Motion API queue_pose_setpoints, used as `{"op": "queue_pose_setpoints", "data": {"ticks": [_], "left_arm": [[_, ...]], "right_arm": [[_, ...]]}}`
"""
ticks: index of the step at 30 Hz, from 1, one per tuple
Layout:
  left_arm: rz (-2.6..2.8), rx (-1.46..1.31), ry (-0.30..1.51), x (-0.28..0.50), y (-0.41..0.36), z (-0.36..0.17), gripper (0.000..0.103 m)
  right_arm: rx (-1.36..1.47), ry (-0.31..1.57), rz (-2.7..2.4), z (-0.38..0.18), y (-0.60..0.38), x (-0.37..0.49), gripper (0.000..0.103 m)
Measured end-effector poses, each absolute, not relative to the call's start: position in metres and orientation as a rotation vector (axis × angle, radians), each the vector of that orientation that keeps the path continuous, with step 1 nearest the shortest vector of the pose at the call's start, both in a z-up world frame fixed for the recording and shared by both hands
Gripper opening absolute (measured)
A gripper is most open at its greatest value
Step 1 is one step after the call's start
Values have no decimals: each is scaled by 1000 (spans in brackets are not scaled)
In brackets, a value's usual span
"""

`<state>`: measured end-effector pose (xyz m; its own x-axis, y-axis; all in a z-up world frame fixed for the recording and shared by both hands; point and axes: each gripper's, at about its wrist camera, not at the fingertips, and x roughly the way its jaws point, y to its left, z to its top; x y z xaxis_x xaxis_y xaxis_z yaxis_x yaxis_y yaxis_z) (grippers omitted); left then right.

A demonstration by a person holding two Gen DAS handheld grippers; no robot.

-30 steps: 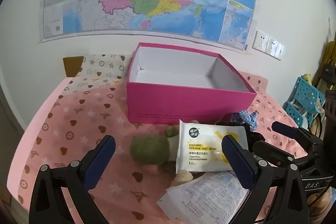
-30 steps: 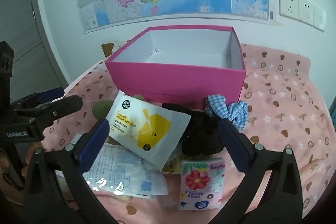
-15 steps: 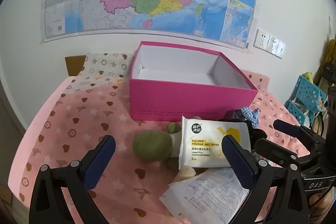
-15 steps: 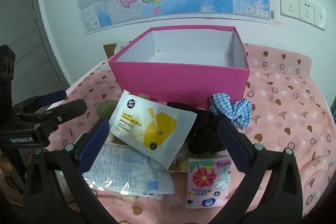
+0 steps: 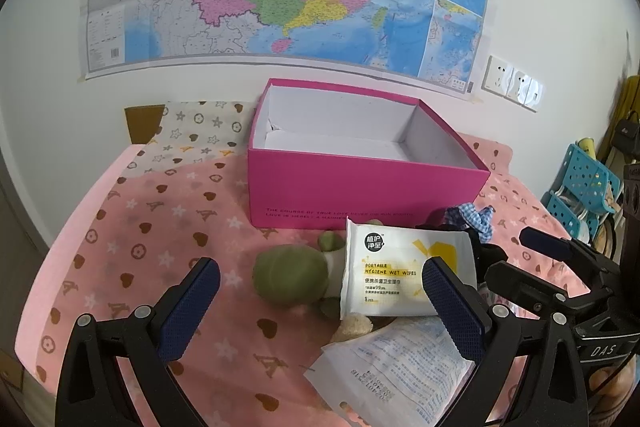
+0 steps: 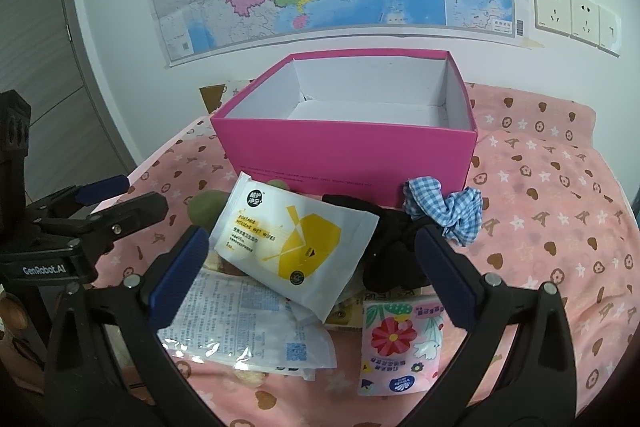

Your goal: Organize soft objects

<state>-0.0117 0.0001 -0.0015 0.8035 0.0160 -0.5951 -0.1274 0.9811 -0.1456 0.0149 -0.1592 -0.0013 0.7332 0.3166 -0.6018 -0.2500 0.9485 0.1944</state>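
While both claws [image 5: 320, 301] [image 6: 312, 259] gape: wet-wipes pack [image 6: 294, 247] aslant, long axis toward pink box [image 6: 348, 155].

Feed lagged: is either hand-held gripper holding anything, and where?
Nothing held. Left hand-held gripper and right hand-held gripper both hang open above the pile.

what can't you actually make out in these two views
- Green plush toy: its far side is hidden under the wet wipes pack in both views.
- Black soft item: too dark and bunched to identify, right wrist view.
- Pink box: front wall hides the near floor; its printed line is too small.
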Motion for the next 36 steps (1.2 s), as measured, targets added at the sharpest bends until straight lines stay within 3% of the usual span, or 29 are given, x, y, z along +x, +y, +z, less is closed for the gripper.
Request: {"op": "queue_pose_setpoints", "data": {"ticks": [36], "left_arm": [[72, -194, 644, -16, -2, -8, 103]], "right_arm": [[122, 700, 344, -7, -157, 16, 103]]}}
